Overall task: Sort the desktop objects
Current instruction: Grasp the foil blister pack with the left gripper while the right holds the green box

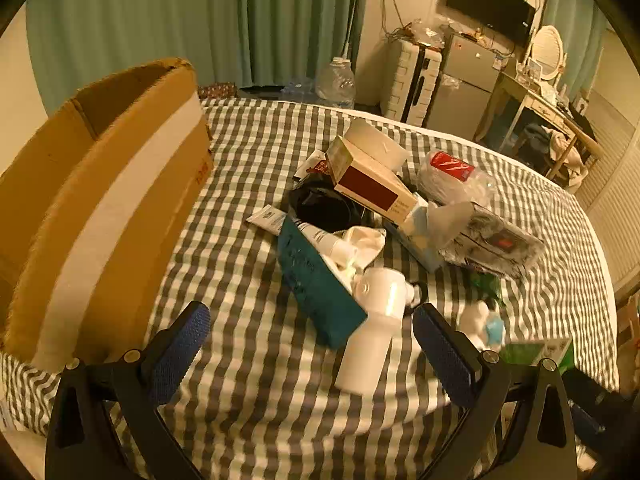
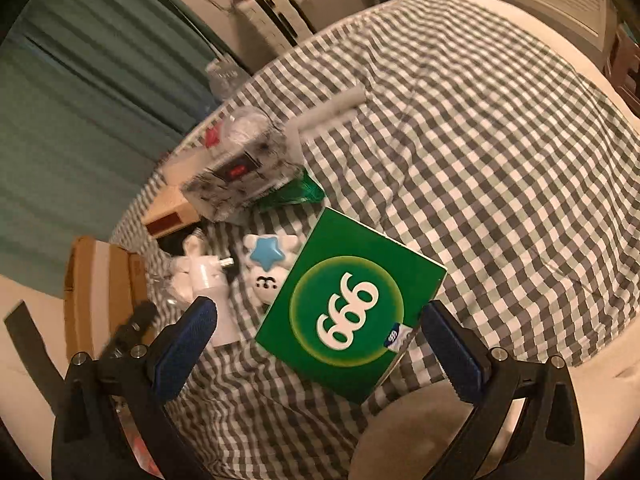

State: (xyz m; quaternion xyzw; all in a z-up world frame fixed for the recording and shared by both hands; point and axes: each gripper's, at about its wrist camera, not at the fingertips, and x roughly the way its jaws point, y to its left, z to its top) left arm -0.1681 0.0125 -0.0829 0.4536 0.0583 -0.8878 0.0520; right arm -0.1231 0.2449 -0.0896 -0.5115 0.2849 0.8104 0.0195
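A heap of objects lies on the checked cloth (image 1: 248, 264). In the left wrist view my left gripper (image 1: 312, 352) is open above the cloth, with a white handheld device (image 1: 372, 336) and a teal box (image 1: 316, 284) just ahead between its fingers. A maroon-and-cream box (image 1: 372, 184), a black pouch (image 1: 324, 208) and a wrapped packet (image 1: 496, 240) lie farther back. In the right wrist view my right gripper (image 2: 320, 344) is open around a green "999" box (image 2: 352, 304) lying flat. A white toy with a blue star (image 2: 268, 264) lies beside it.
An open cardboard box (image 1: 100, 208) stands at the left on the cloth; it also shows in the right wrist view (image 2: 100, 280). A white tube (image 2: 336, 108) lies farther back on the cloth. Beyond the edge are a suitcase (image 1: 412, 80), a fridge (image 1: 464, 84) and teal curtains (image 1: 200, 20).
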